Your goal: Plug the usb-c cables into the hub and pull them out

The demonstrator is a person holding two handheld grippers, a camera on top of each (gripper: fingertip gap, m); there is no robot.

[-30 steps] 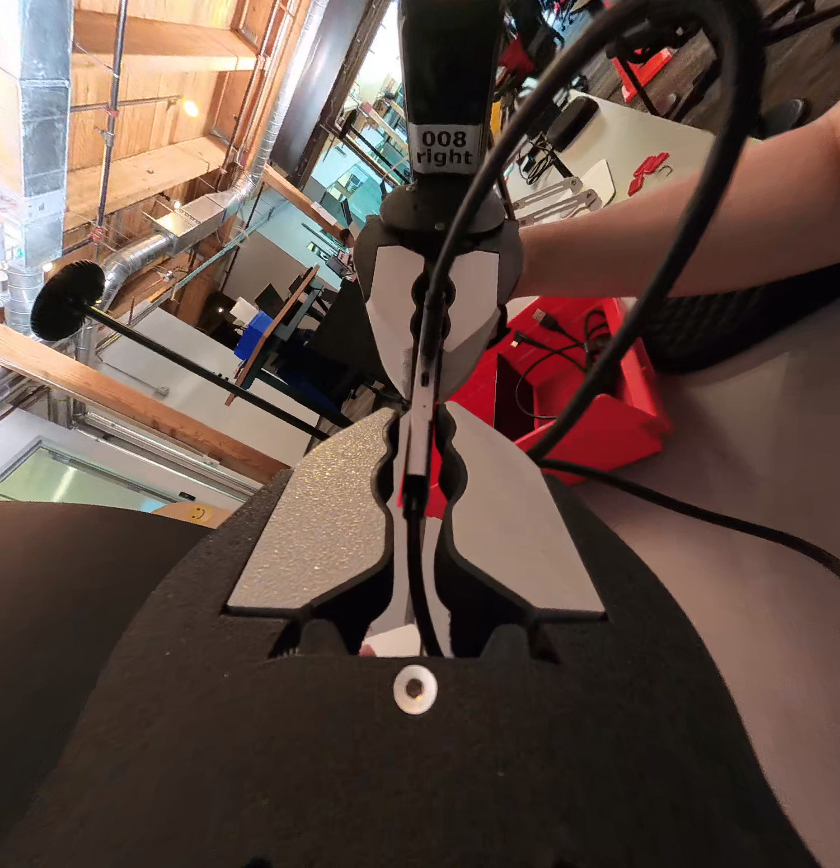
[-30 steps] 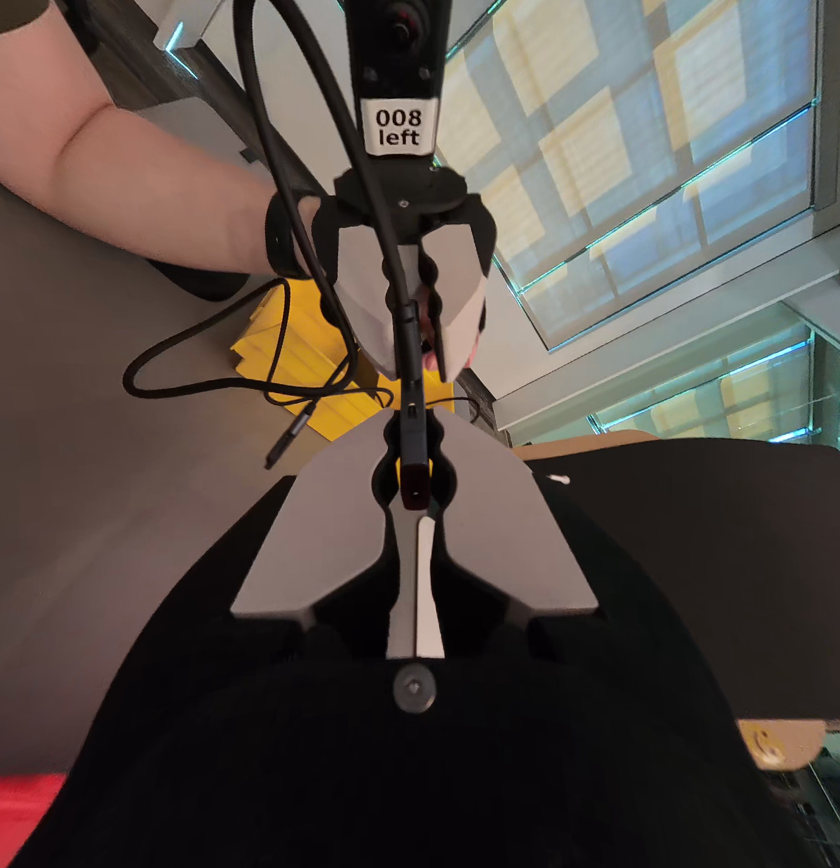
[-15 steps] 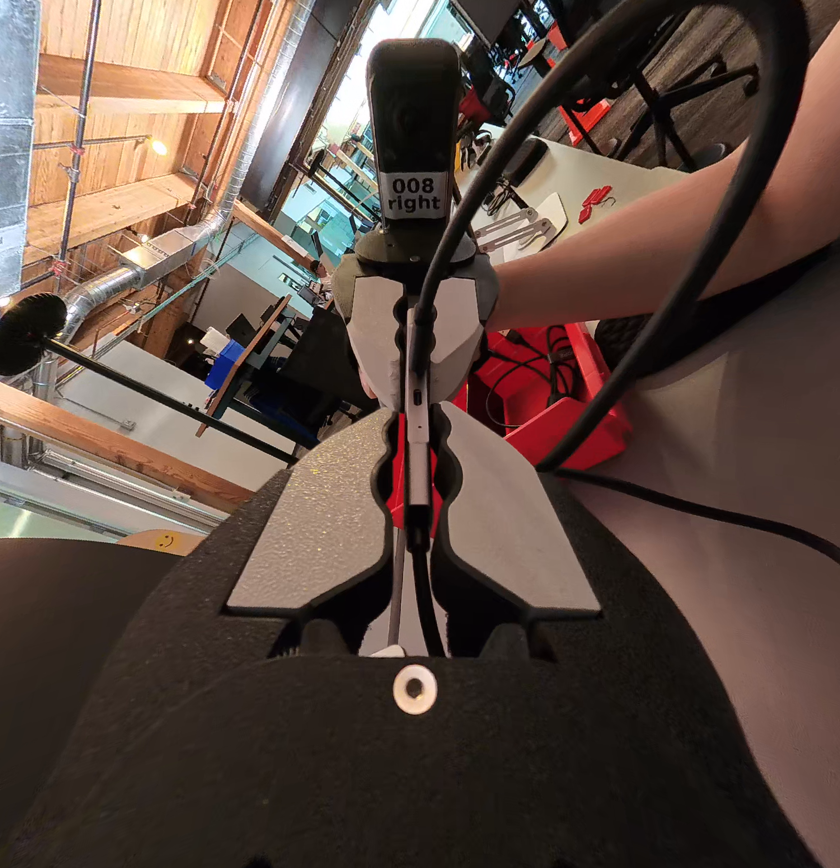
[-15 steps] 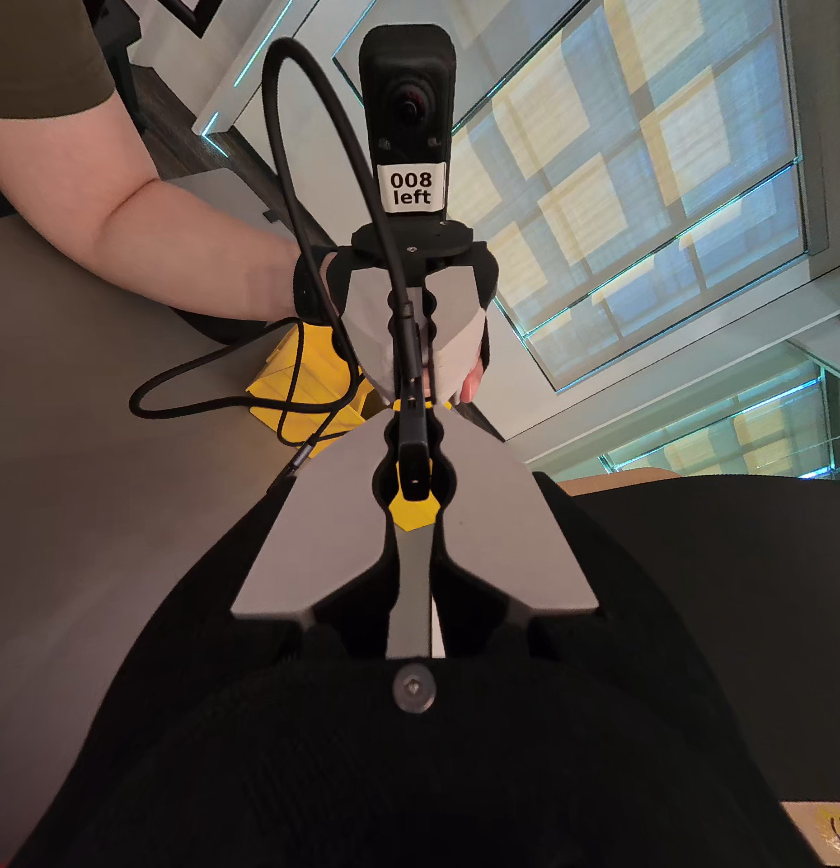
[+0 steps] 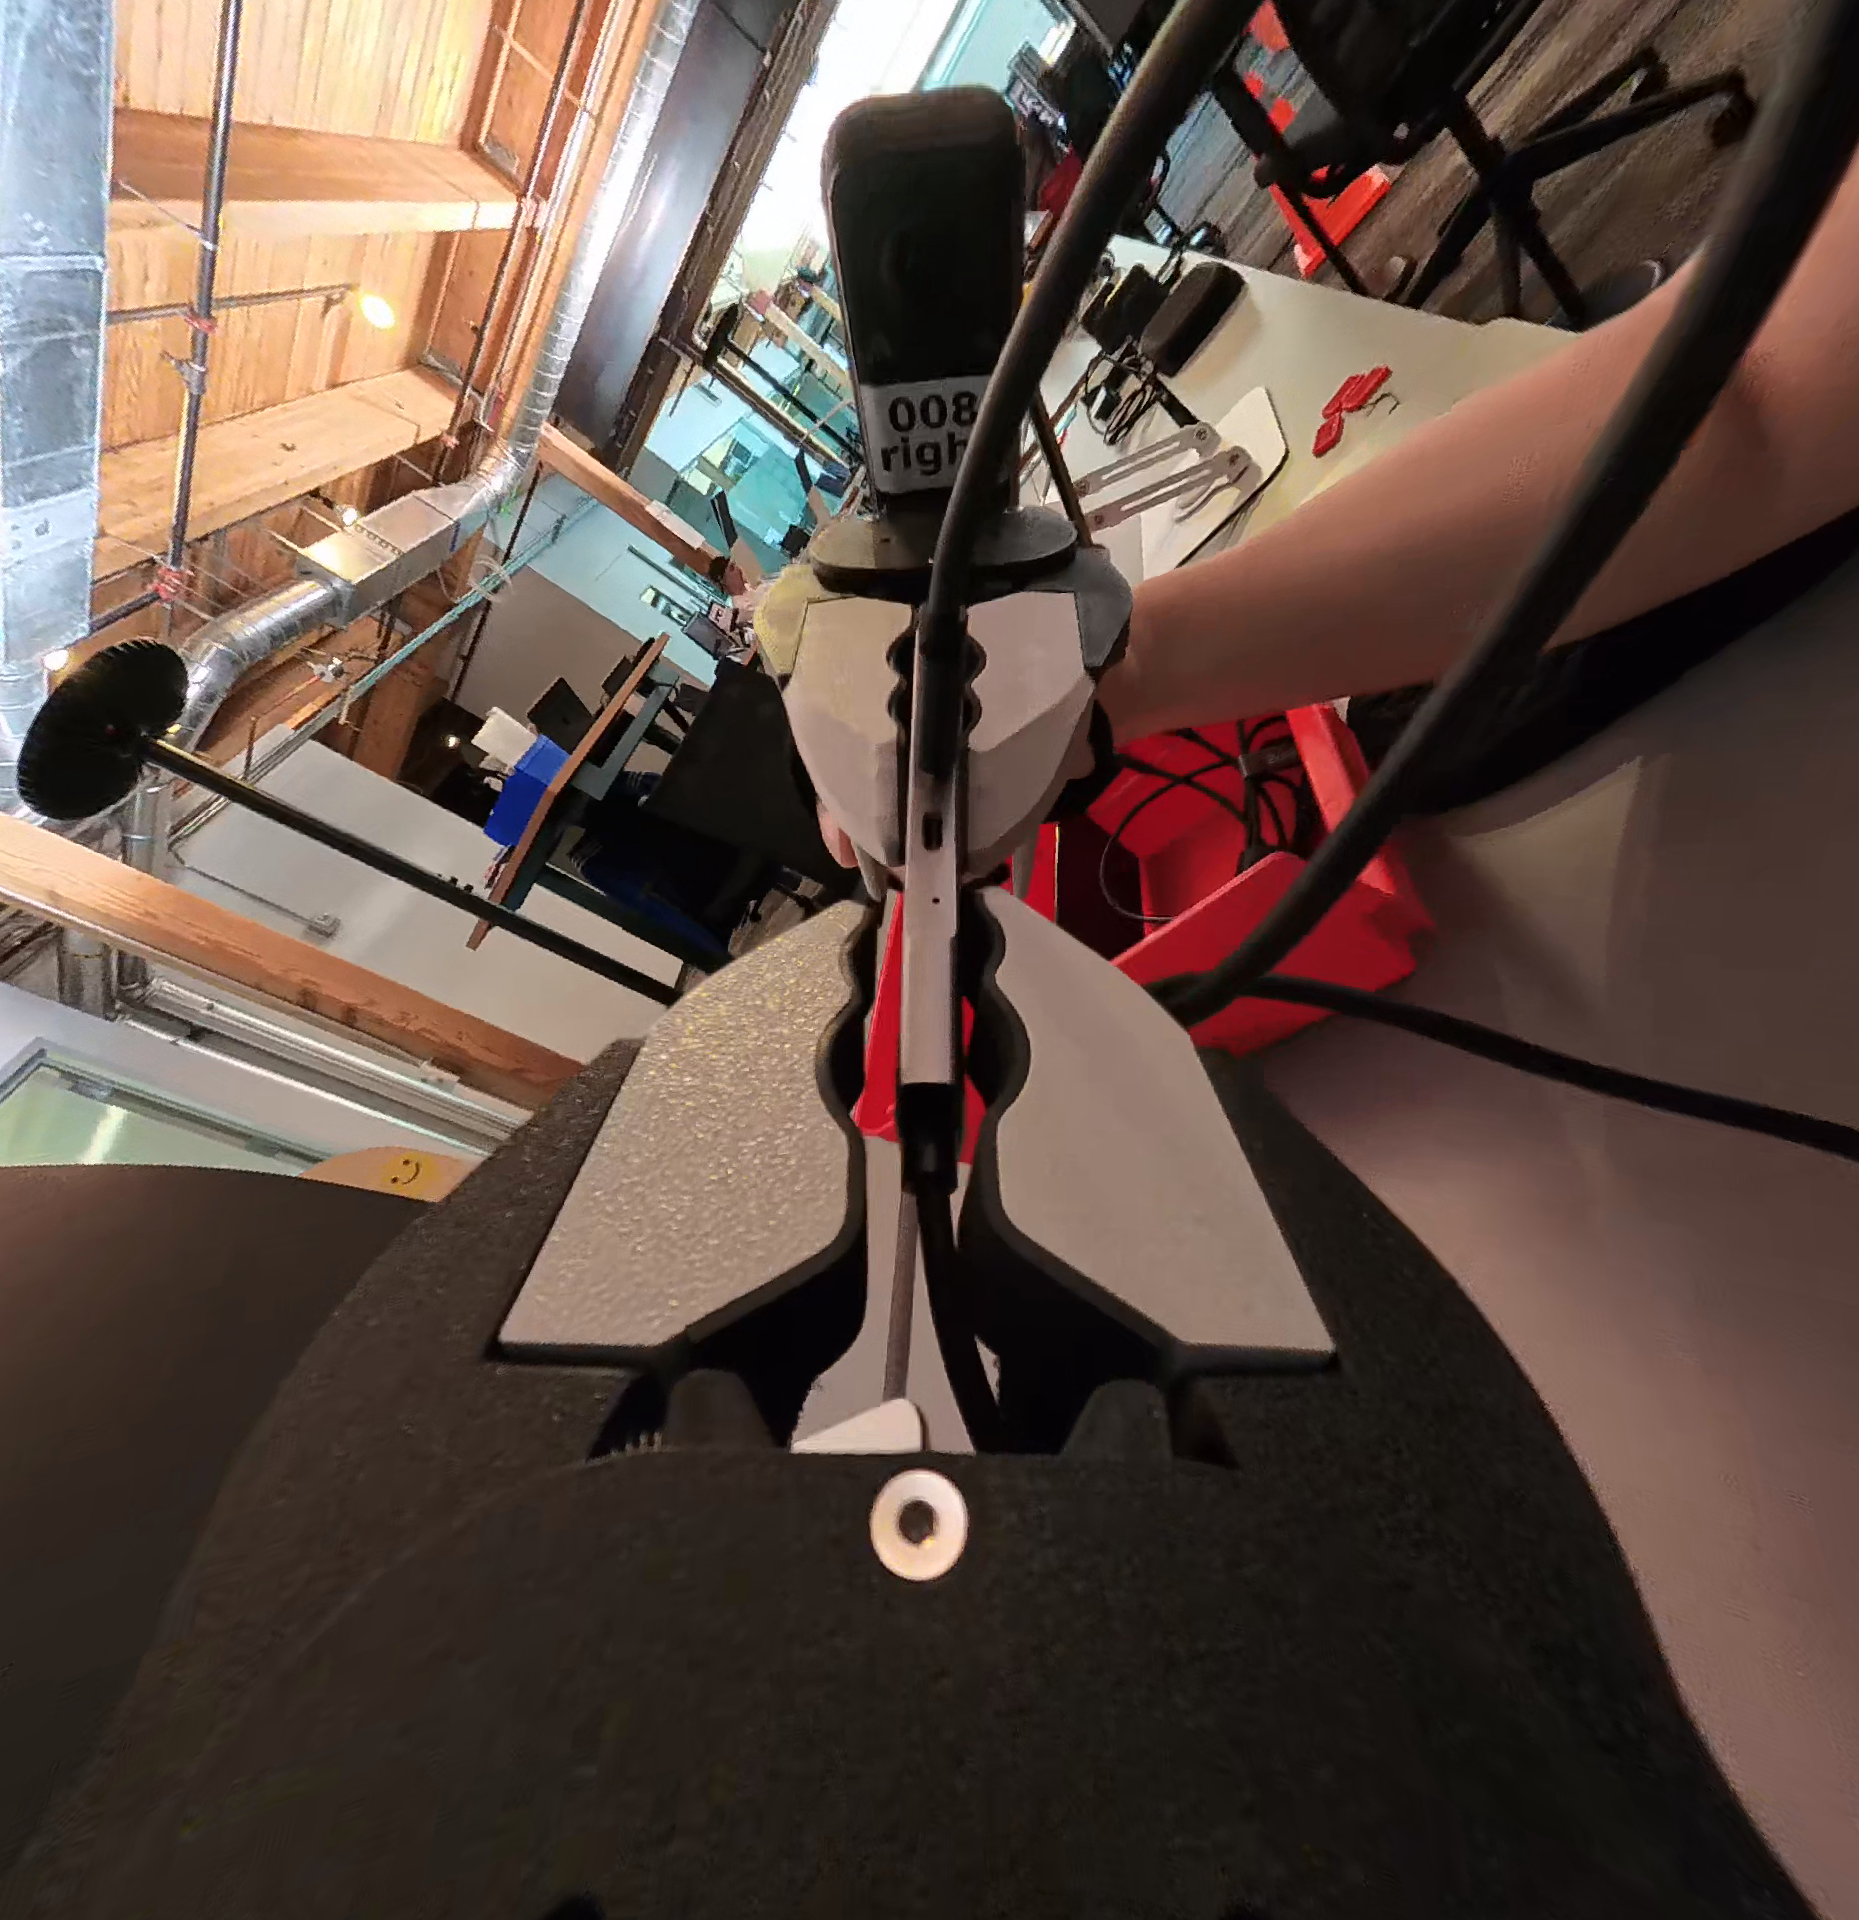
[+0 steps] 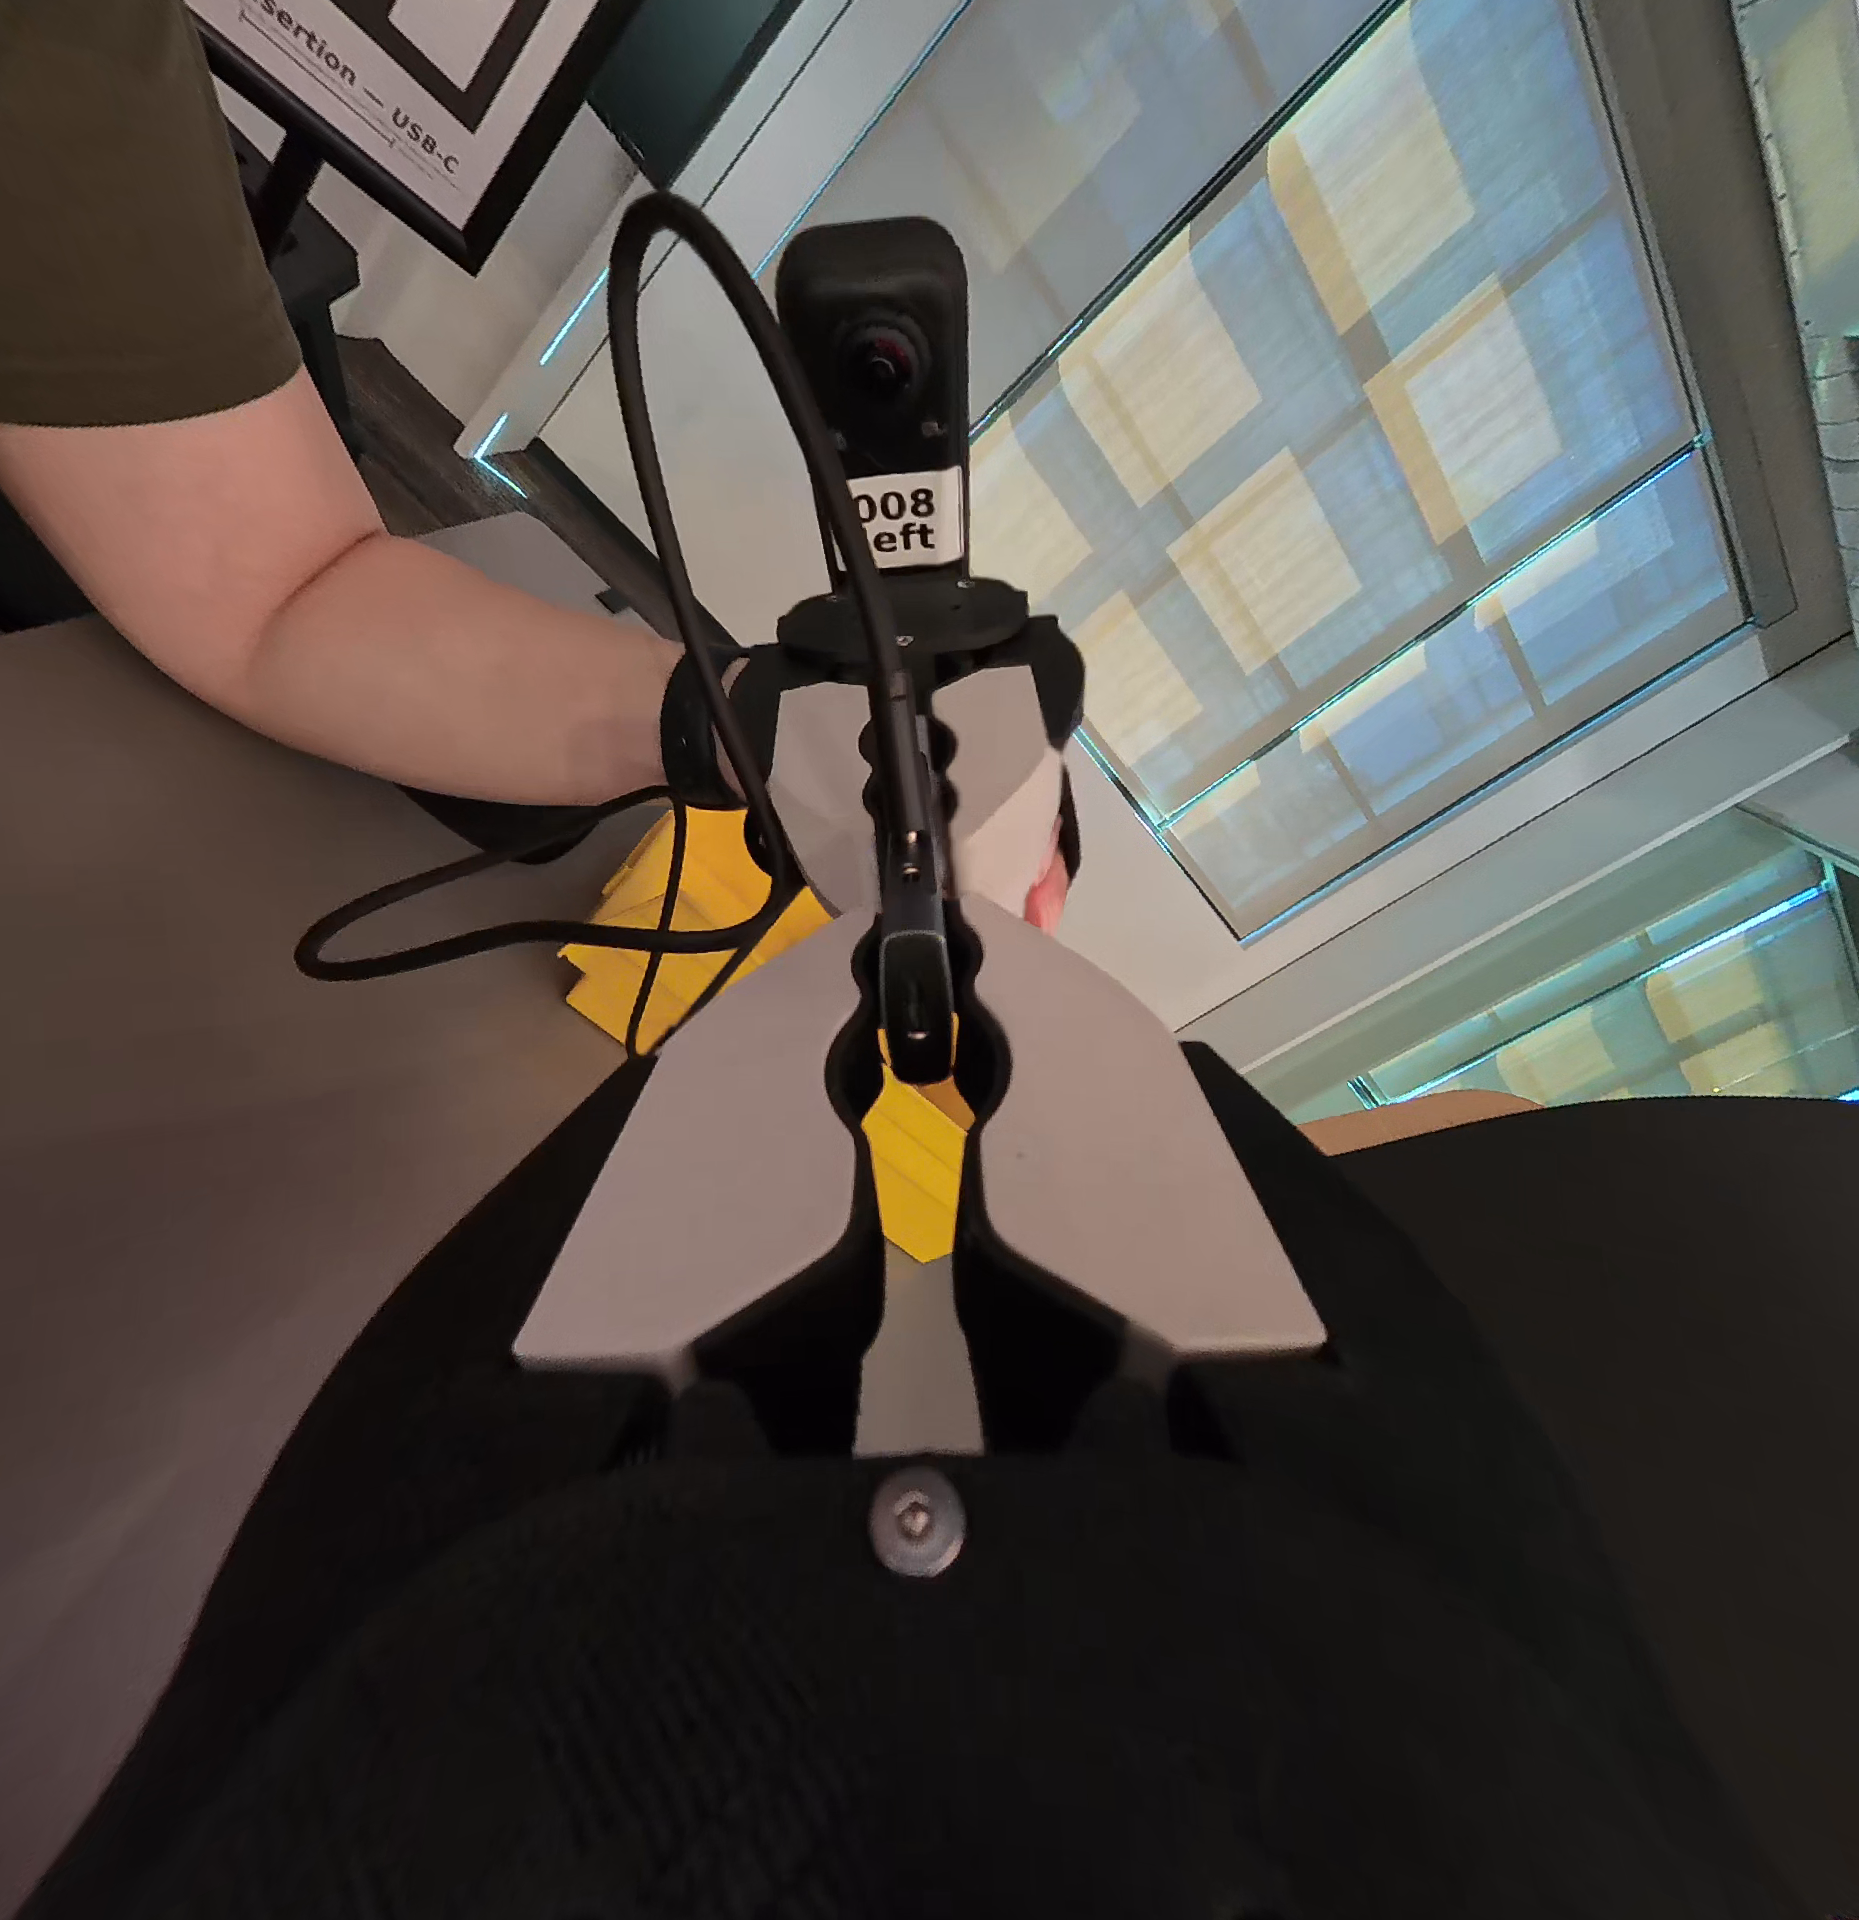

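Observation:
My left gripper [image 5: 930, 920] is shut on the silver plug [image 5: 927, 997] of a black USB-C cable [image 5: 998, 364]. My right gripper [image 6: 909, 914] is shut on the dark hub [image 6: 912, 997], seen edge-on. The two grippers meet tip to tip above the table, with plug and hub in one line. The right gripper [image 5: 935, 868] and hub [image 5: 930, 831] show beyond my left fingertips. The left gripper [image 6: 909, 878] and plug [image 6: 902, 790] show in the right wrist view. The cable [image 6: 626, 332] loops up past the left camera and down to the table. I cannot tell if the plug is seated.
A red bin [image 5: 1299, 904] holding cables stands behind the right gripper. A yellow bin [image 6: 717, 914] stands behind the left gripper, with cable loops in front of it. The grey table [image 6: 229, 1039] lies below. A person's forearms [image 5: 1424, 582] reach in behind both grippers. My two grippers' fingertips are within a few centimetres of each other.
The two grippers have drawn farther apart, so each looks smaller in the other's view. More of the silver piece shows between the fingertips. Both stay shut.

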